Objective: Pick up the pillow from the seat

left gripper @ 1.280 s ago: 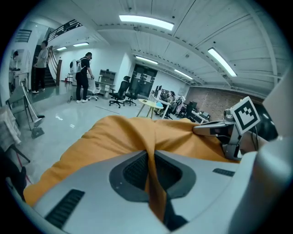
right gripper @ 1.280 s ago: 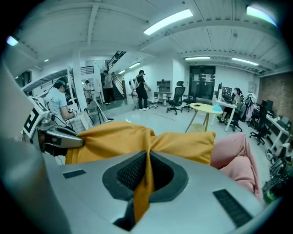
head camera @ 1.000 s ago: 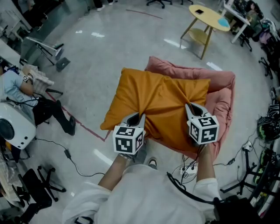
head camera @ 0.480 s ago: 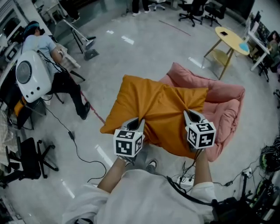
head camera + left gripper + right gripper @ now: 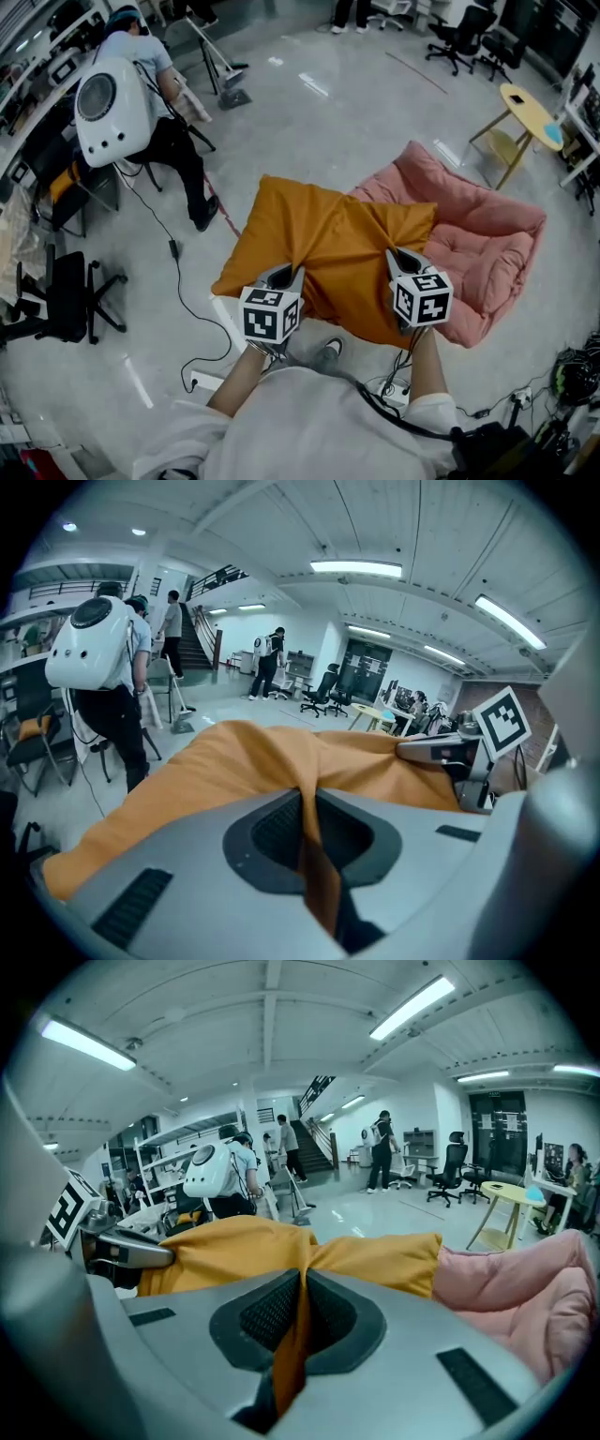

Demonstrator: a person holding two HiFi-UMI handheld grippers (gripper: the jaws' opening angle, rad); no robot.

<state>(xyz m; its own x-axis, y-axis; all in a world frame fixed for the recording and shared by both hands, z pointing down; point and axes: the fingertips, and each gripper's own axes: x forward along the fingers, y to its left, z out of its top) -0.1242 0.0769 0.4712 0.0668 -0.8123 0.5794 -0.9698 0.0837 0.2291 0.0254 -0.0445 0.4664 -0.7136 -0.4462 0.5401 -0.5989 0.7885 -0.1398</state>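
An orange pillow (image 5: 323, 244) hangs in the air in front of me, held by its near edge and lifted off the pink cushioned seat (image 5: 478, 248). My left gripper (image 5: 286, 277) is shut on a pinched fold of the pillow (image 5: 272, 761) at its near left. My right gripper (image 5: 398, 258) is shut on a fold at its near right, and in the right gripper view that pillow (image 5: 375, 1260) spreads beyond the jaws with the pink seat (image 5: 525, 1288) at the right. The pillow now covers only the seat's left edge.
A person with a white pack (image 5: 112, 98) stands at the upper left by chairs and cables. A yellow round table (image 5: 530, 108) is at the upper right. A power strip and cords (image 5: 202, 380) lie on the grey floor near my feet. A black office chair (image 5: 61, 300) stands left.
Both grippers have swung left with the pillow still gripped. The pillow has come off the pink seat, which now shows mostly uncovered at the right.
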